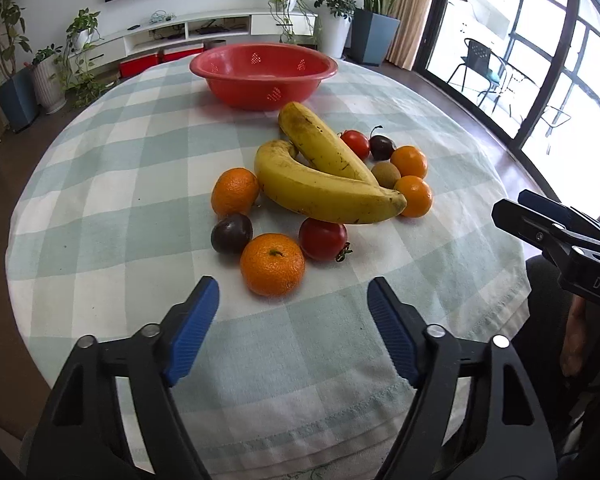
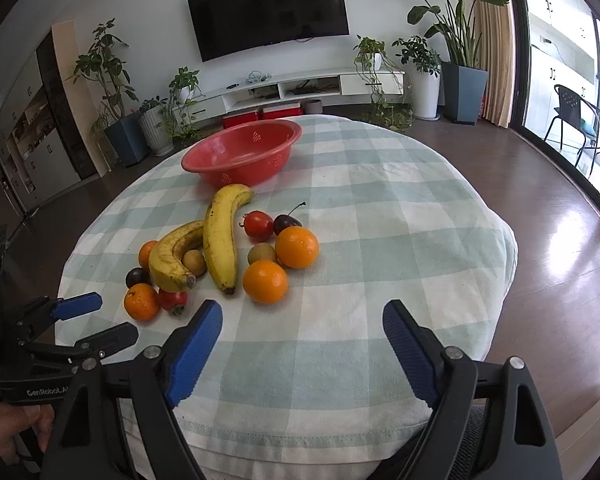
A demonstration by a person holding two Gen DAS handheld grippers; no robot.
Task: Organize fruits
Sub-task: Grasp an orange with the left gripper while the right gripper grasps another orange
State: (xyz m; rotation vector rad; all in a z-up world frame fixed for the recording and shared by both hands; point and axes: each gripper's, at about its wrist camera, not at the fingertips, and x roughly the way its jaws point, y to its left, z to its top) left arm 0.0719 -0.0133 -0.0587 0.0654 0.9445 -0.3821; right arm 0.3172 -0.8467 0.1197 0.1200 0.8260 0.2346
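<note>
Fruits (image 1: 320, 184), round dimpled oranges, glossy tomatoes and curved speckled bananas, cluster mid-cloth, at six o'clock of the perforated red plastic bowl (image 1: 260, 76). Left gripper (image 1: 292, 300) and right gripper (image 2: 302, 322) hover with ribbed jaws spread, empty.

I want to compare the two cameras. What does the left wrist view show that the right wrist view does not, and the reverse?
Only the left wrist view: the whole dark plum beside the near orange; the right view shows only part of it.
Only the right wrist view: a second kiwi tucked between the two bananas, and the whole wall television.
Both: the empty red bowl, the bananas, oranges and tomatoes on the checked cloth, and both grippers open, left and right.
</note>
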